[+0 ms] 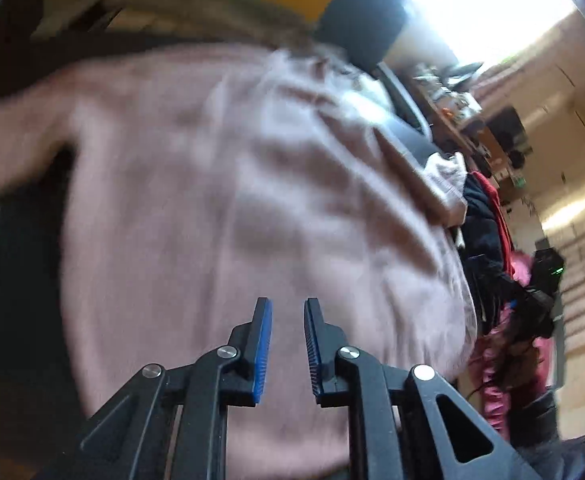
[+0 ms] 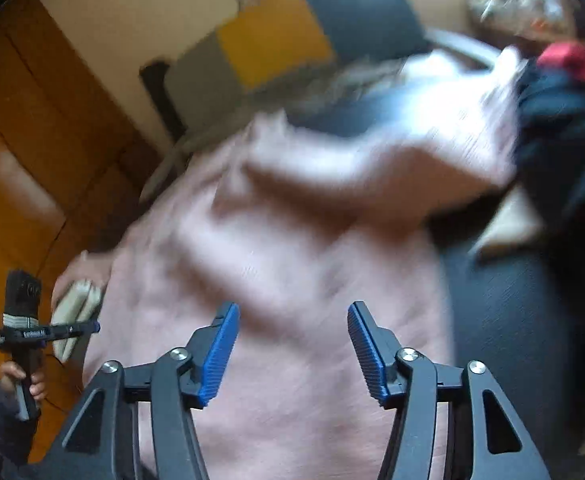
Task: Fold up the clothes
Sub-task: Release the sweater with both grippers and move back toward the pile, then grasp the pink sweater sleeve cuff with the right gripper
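A pale pink garment (image 1: 232, 184) lies spread and wrinkled over a dark surface and fills most of both views, blurred by motion. My left gripper (image 1: 287, 312) hovers over its near part, its blue pads a small gap apart with nothing between them. In the right wrist view the same pink garment (image 2: 292, 260) has one sleeve or edge folded across its top right. Above its lower half my right gripper (image 2: 292, 316) stands wide open and empty. At the far left of that view, a hand holds the left gripper (image 2: 22, 332).
A pile of dark blue, red and pink clothes (image 1: 488, 240) lies at the garment's right side, also seen as dark and red clothes (image 2: 564, 120). A dark sofa surface (image 2: 504, 320) shows to the right. Yellow and grey cushions (image 2: 268, 36) sit behind. Orange wooden floor (image 2: 32, 140) lies left.
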`<state>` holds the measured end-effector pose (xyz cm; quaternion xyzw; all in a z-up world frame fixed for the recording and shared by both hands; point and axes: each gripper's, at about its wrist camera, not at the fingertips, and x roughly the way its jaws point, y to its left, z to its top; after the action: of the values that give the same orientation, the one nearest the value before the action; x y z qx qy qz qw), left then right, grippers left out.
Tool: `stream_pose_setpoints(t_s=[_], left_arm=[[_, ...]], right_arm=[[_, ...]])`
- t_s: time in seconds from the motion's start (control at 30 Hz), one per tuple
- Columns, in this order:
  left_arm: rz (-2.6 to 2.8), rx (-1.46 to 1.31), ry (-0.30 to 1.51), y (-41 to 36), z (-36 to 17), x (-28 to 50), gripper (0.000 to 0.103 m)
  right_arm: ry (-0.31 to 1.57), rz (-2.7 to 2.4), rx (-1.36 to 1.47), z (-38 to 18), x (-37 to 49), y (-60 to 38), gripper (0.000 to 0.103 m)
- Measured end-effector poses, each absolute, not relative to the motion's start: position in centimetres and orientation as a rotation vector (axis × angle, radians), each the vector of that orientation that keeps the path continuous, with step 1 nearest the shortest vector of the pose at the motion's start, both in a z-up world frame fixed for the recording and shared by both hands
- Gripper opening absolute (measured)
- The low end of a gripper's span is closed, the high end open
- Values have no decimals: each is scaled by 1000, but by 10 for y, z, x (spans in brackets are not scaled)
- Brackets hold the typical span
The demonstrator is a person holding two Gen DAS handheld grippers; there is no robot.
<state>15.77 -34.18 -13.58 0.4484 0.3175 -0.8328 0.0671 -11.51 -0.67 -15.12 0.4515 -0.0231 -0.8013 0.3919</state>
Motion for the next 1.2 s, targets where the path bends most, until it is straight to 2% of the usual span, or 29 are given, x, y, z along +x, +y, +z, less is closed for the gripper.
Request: stream_pose_setpoints(t_s=[0.2, 0.37, 0.67, 0.7, 0.73, 0.77, 1.0, 1.1, 1.2], left_arm=[[-2607, 1318, 807, -332, -128, 91, 17], [-2623, 1321, 682, -323, -143, 59, 17], [-2800, 1231, 510, -302, -135, 3, 20], [-2809, 1247, 492, -299, -138, -7, 20], [-2811, 1265, 478, -296, -141, -15, 20], [-2800, 1291, 470, -295, -147, -23, 20], [-2790, 1334, 530, -299, -169, -41, 20], [-2772, 1324, 582, -302, -166, -37, 20], [-2772, 1282, 629, -299, -153, -25, 20]], right_arm=[[26, -2267, 1051, -105, -186, 22, 59], [102, -2455, 959, -66, -246, 46, 59], [-23, -2546, 1270, -109, -385, 15, 58], [6, -2551, 1292, -115, -391, 12, 51], [35, -2555, 1314, -122, -397, 9, 25], [64, -2559, 1336, -129, -403, 5, 7], [387, -2562, 1142, -100, -364, -15, 6], [381, -2583, 1056, -72, -334, -4, 6], [260, -2617, 973, -40, -295, 23, 6]])
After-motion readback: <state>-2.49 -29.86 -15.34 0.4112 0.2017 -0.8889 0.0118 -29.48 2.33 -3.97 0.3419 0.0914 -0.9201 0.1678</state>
